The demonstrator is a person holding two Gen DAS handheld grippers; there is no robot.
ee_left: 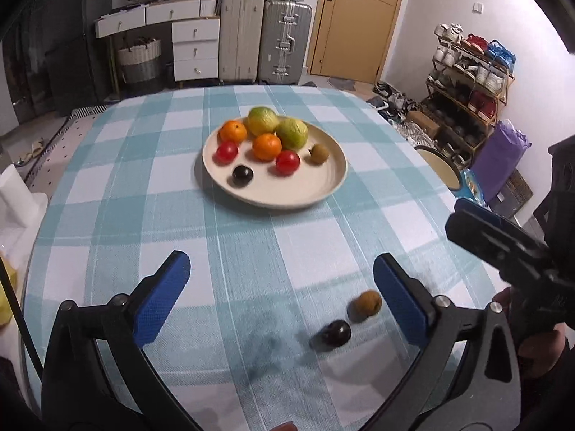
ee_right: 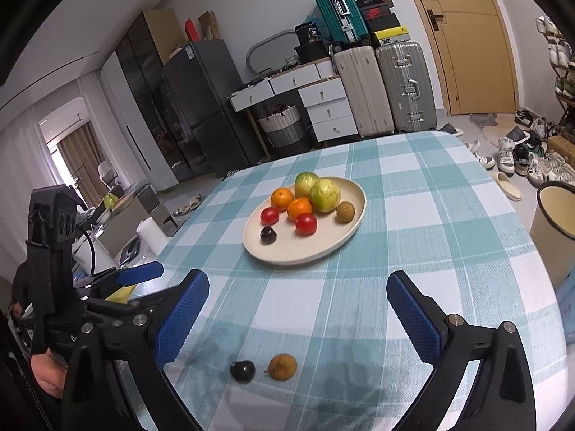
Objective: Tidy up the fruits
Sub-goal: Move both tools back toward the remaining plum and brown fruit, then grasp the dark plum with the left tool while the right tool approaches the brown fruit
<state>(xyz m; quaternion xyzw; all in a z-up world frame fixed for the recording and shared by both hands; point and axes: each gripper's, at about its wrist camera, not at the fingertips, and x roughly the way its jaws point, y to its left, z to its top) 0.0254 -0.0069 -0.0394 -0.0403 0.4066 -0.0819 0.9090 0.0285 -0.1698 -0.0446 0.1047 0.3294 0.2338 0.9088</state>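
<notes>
A cream plate [ee_left: 320, 186] [ee_right: 345, 237] sits mid-table holding two green-yellow fruits, two oranges, two red fruits, a dark plum and a brown fruit. On the cloth near me lie a loose dark plum [ee_left: 336, 333] [ee_right: 242, 370] and a loose brown fruit [ee_left: 364, 304] [ee_right: 283, 367], side by side. My left gripper [ee_left: 282, 280] is open and empty, the two loose fruits just inside its right finger. My right gripper [ee_right: 298, 300] is open and empty, above the loose fruits; it also shows at the right of the left wrist view [ee_left: 503, 237].
The table has a blue-and-white checked cloth [ee_left: 251, 237] [ee_right: 413, 215]. A cream bucket [ee_right: 555, 215] stands off the table's right edge. Suitcases, drawers, a shoe rack and a door lie beyond the far edge.
</notes>
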